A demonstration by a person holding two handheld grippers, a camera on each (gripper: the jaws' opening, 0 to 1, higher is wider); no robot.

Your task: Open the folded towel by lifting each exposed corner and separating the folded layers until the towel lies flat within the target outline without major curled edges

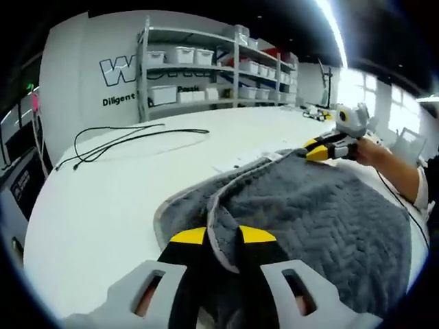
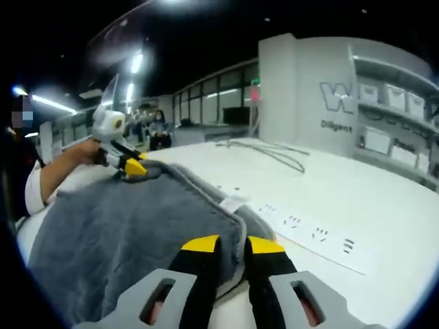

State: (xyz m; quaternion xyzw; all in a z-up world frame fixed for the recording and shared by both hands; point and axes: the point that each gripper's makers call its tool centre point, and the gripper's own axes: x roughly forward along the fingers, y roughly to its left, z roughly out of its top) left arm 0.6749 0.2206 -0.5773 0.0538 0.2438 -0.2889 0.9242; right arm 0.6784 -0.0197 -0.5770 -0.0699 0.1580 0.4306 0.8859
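The left gripper pinches a raised edge fold of the grey towel, which spreads ahead and to its right across the white table. The right gripper clamps the towel's opposite bound edge, a white label just beyond its tips.

Black cable; shelf rack of seemingly plastic bins

white table, bin shelves, ceiling lights.
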